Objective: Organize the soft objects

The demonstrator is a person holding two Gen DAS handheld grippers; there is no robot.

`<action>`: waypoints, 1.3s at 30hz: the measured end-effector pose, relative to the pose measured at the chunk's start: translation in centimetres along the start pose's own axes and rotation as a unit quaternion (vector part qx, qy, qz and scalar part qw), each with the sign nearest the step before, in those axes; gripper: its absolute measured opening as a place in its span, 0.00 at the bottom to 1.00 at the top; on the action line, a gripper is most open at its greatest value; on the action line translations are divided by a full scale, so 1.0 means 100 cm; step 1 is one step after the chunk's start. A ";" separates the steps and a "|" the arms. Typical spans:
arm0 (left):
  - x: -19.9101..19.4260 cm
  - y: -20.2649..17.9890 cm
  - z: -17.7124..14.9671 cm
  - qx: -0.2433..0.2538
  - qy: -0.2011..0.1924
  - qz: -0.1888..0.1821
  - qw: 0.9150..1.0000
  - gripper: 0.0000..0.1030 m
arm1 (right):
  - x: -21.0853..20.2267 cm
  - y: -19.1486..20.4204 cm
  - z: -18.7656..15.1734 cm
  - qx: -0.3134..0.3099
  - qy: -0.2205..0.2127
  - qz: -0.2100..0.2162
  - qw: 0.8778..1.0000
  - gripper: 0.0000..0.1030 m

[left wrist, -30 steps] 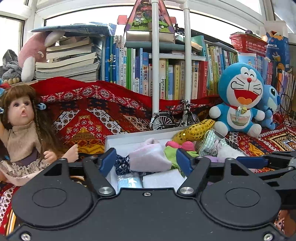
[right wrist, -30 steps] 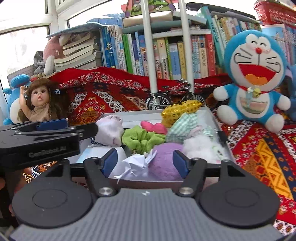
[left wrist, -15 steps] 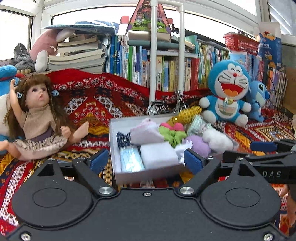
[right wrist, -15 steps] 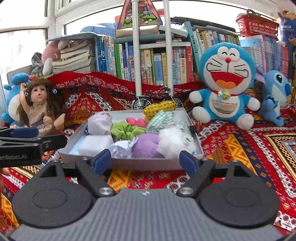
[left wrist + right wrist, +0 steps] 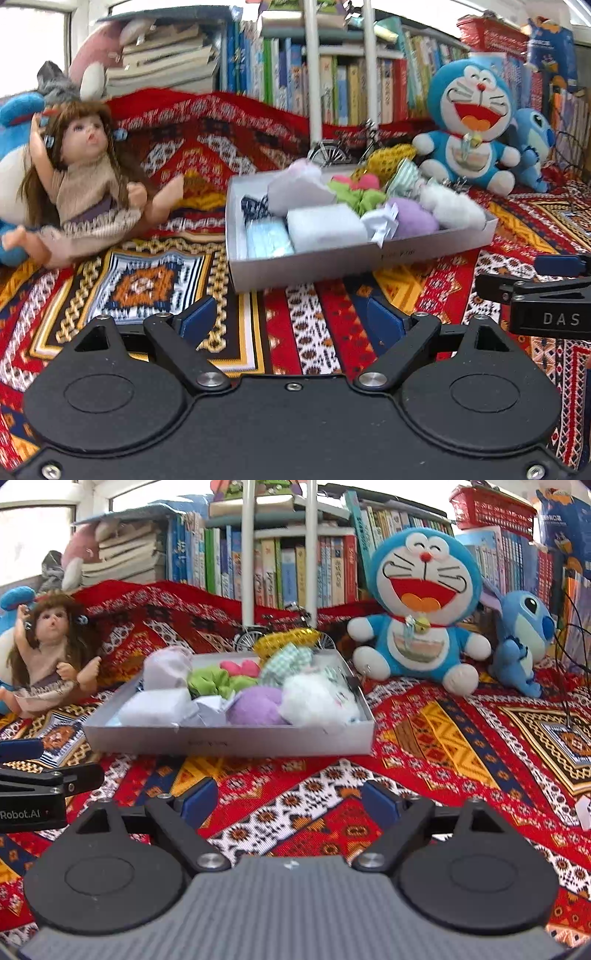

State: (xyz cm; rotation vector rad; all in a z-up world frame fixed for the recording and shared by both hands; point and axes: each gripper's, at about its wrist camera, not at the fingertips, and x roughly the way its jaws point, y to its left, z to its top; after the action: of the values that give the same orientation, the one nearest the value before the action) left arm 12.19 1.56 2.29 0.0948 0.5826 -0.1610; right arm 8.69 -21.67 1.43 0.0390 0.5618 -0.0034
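A shallow grey box (image 5: 332,262) lies on the patterned red cloth, packed with soft things: a white foam block (image 5: 325,227), blue face masks (image 5: 266,240), a purple plush ball (image 5: 410,218), a white fluffy toy (image 5: 450,205) and a green scrunchie (image 5: 354,195). My left gripper (image 5: 291,317) is open, low over the cloth, short of the box's front wall, with nothing between its pads. My right gripper (image 5: 291,799) hangs just before the same box (image 5: 229,740). Its jaws are opening and hold nothing.
A doll (image 5: 85,177) sits left of the box. A blue cat plush (image 5: 469,122) and a smaller blue plush (image 5: 532,147) sit to its right. Behind the box are a model bicycle (image 5: 340,147), white poles and rows of books.
Both grippers have drawn back from over the box and sunk toward the cloth. Their jaws stand wider than a second ago. The box now lies ahead of the fingertips.
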 end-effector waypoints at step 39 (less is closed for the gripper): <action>0.032 0.005 -0.018 -0.060 0.053 0.047 0.996 1.00 | 0.023 0.002 -0.015 -0.008 0.055 -0.018 0.998 1.00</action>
State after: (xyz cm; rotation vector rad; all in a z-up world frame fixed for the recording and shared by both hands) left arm 13.91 1.90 -0.94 0.0140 0.6912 -0.0295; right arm 9.89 -21.40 -1.05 0.0136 0.6732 -0.0327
